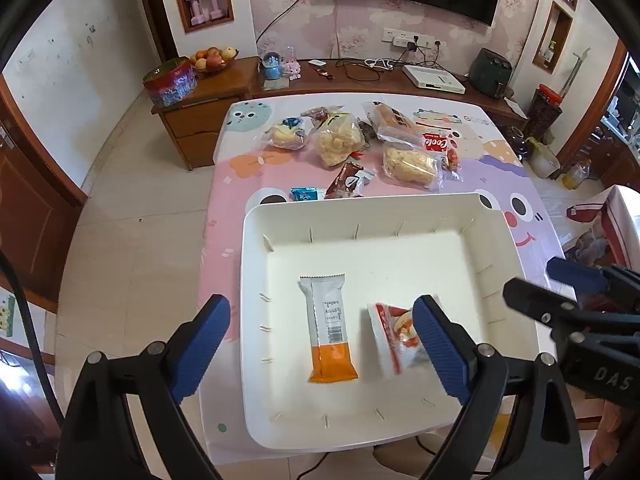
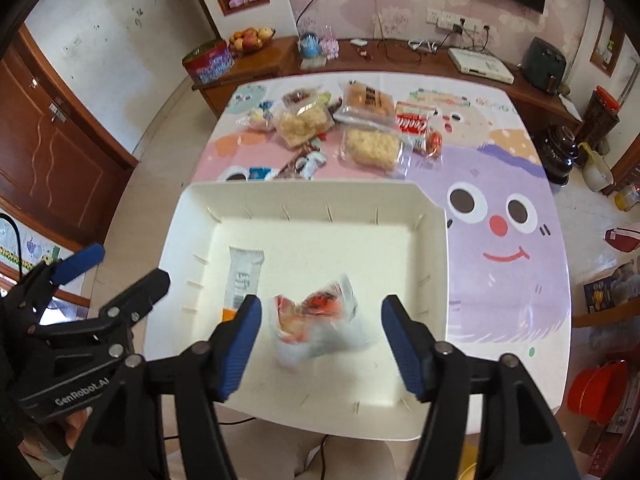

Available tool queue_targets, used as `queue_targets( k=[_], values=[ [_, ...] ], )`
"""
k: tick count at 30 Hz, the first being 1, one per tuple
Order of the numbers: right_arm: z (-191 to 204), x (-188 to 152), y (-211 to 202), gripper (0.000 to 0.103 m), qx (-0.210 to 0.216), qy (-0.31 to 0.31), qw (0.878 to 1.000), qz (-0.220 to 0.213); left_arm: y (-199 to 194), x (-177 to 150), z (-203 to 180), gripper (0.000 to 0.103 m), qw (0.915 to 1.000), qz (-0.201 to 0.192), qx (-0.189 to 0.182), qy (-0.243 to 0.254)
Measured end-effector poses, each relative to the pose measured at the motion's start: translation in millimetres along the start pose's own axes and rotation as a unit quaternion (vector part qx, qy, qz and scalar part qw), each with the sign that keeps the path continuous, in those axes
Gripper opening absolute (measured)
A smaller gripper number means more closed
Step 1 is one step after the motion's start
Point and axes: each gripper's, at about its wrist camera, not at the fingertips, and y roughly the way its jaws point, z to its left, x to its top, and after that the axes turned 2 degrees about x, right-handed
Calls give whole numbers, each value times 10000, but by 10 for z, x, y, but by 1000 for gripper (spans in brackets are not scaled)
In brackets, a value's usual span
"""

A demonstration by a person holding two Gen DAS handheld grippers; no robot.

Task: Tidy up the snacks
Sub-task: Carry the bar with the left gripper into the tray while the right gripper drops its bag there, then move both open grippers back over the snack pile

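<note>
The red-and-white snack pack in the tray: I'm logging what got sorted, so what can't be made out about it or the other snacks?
- Red-and-white pack: motion-blurred in the right wrist view; left gripper finger covers one edge in the left wrist view.
- Blue packet: tray rim hides its lower part.
- Far snack pile: labels too small.

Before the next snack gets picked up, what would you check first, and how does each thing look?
1. Left gripper free: ok, open above the white-and-orange bar, nothing held.
2. Right gripper free: ok, open, the red-and-white packet loose below it.
3. Both snacks inside the white tray: ok.
4. Packet settled: cannot tell, it is blurred.
5. Room left in the tray: ok, the far half is bare.
6. Snacks left on the tablecloth: ok, several lie beyond the tray, including the blue packet.
</note>
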Motion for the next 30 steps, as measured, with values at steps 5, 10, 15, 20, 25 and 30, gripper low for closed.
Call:
queue_targets(
  k=[5,10,15,20,25,30],
  values=[
    [51,12,-99,69,-397,25,9990,-205,-65,2,68,92,9998,-162,-82,-12],
    [18,-14,-115,69,-393,231,9987,-230,-163,33,122,92,9991,-412,-96,22],
    [27,-20,-176,69,-275,389,9980,-422,-224,35,135,92,9981,-530,-162,261],
    [70,-6,-274,69,-165,492,9961,-712,-243,32,114,92,9969,-547,-181,536],
    [157,18,-356,69,-111,479,9941,-969,-306,81,169,92,9956,-727,50,586],
    [237,63,-413,69,-198,359,9930,-1107,-434,243,236,95,9935,-966,84,596]
  ],
)
